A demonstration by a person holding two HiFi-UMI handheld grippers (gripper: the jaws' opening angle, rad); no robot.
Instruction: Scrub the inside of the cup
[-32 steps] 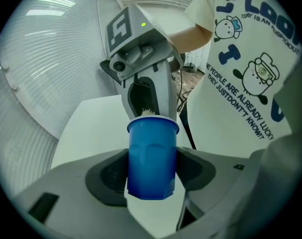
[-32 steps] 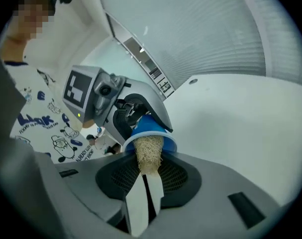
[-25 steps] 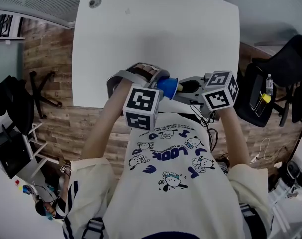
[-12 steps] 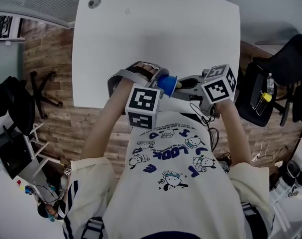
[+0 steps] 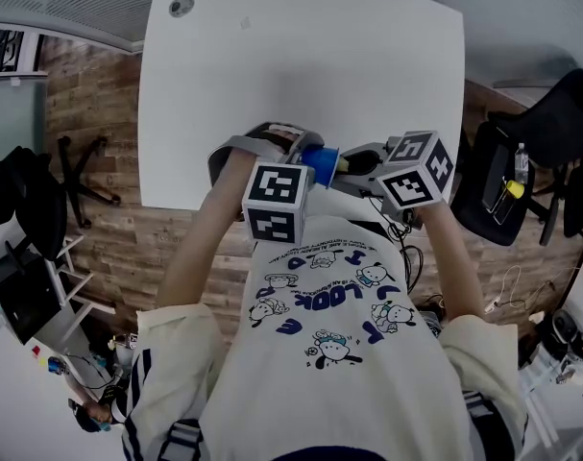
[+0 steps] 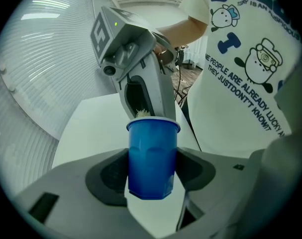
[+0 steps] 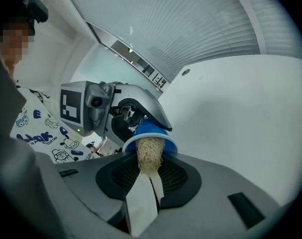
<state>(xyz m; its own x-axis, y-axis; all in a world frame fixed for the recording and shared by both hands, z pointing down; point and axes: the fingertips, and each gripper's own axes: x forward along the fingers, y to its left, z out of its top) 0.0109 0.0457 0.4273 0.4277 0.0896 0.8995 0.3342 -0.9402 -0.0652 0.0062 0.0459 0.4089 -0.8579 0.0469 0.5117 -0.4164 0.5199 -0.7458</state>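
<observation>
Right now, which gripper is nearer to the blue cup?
Left. The left gripper is clamped on the cup's sides, touching it. The right gripper sits just short of the rim, holding a brush whose bristles are at the cup's mouth.

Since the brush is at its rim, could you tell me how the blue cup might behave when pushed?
The cup looks thin and light, so it probably flexes if squeezed. Its smooth, tapered wall may slip between the pads. The fibrous brush probably bends first.
</observation>
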